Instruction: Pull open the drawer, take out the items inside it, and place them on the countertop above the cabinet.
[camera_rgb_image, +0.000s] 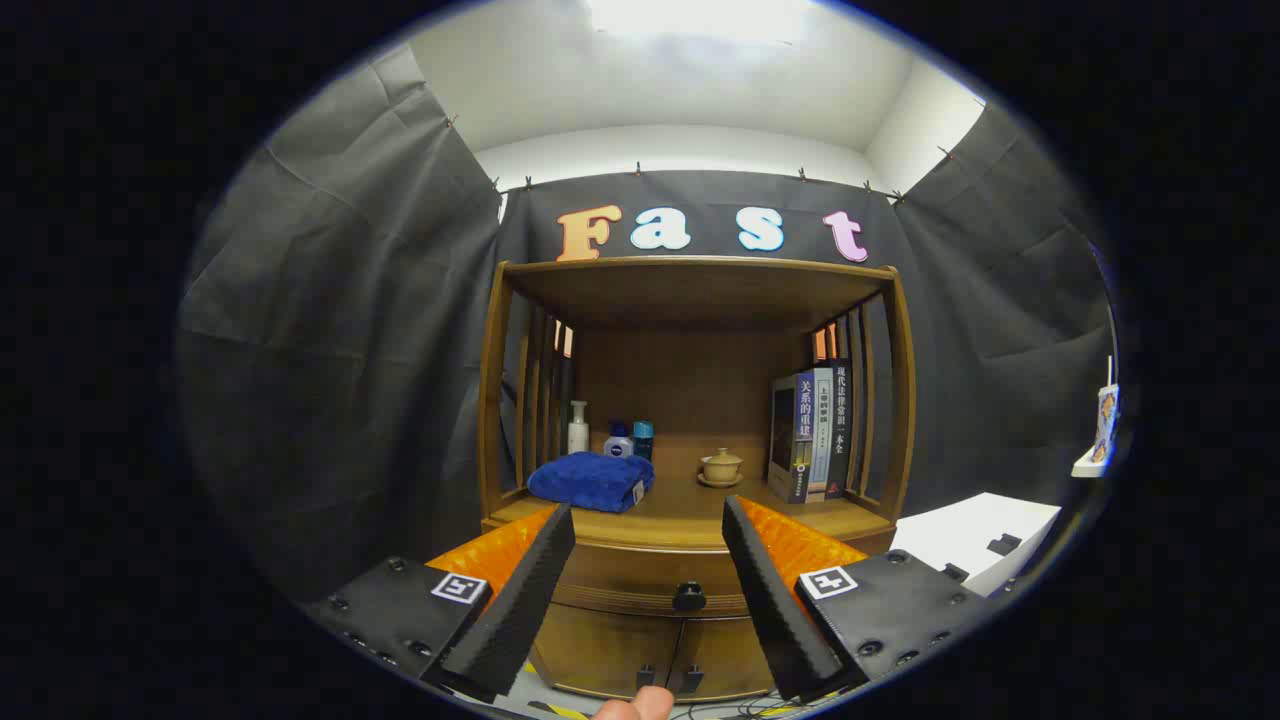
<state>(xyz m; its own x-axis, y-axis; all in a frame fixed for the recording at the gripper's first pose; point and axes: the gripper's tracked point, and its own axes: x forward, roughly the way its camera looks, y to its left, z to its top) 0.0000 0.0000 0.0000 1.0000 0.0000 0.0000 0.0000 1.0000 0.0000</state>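
Observation:
A wooden cabinet (690, 400) stands ahead against the booth wall. Its drawer (640, 570) is closed, with a dark round knob (688, 597) in the middle of its front. My gripper (650, 520) is open and holds nothing. It hovers some way in front of the cabinet, and the knob shows between and below the fingertips (558, 525). The countertop (690, 510) above the drawer lies just beyond the fingers. The drawer's inside is hidden.
On the countertop lie a folded blue towel (592, 480), a white pump bottle (578, 428), two small containers (630, 440), a lidded tea cup (721, 466) and upright books (812, 432). Two lower doors (650, 655) sit below the drawer. A white box (975, 535) stands at right. A fingertip (635, 706) shows below.

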